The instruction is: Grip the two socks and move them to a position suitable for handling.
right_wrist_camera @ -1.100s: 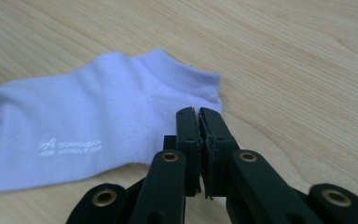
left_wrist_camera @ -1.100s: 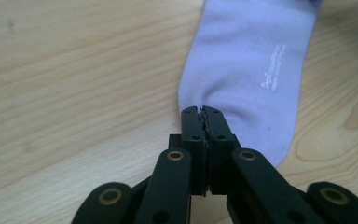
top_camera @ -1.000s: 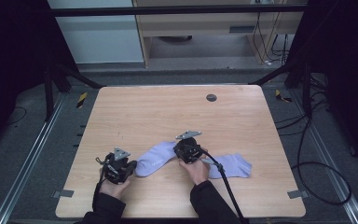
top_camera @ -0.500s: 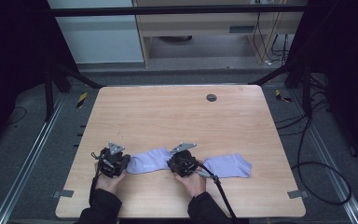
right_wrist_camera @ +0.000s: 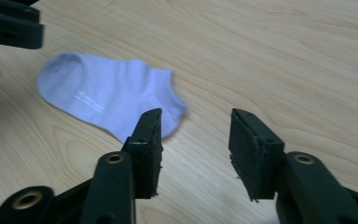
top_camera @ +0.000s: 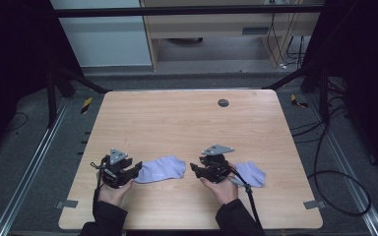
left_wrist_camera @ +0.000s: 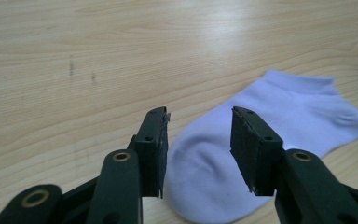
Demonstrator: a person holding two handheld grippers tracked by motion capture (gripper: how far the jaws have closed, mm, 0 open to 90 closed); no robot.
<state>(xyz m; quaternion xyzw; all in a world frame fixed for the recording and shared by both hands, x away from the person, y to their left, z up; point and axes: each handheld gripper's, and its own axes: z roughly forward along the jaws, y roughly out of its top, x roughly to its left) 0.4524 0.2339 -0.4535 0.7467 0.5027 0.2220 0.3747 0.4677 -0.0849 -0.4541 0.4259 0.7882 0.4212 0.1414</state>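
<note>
A lavender ankle sock [top_camera: 161,168] lies flat on the wooden table [top_camera: 187,128] between my two grippers. My left gripper [top_camera: 138,167] is at its left end. In the left gripper view the jaws [left_wrist_camera: 198,116] have just been opening and stand apart over the sock's [left_wrist_camera: 284,116] rounded end, pads not pressing it. My right gripper [top_camera: 193,169] points left at the sock's other end. Its jaws [right_wrist_camera: 196,116] have just been opening, with bare wood between them and the sock's [right_wrist_camera: 107,95] cuff just past the left jaw. A second lavender sock [top_camera: 252,173] lies behind my right hand.
A dark round grommet [top_camera: 223,103] sits in the table near its far edge. The right gripper's black cable [top_camera: 248,199] trails over the near edge. The other gripper [right_wrist_camera: 9,23] shows at the top left of the right gripper view.
Both grippers have opened and let go of the sock, which now lies flat. My right gripper has backed off to the right, away from the sock's end. The left hand has barely moved.
</note>
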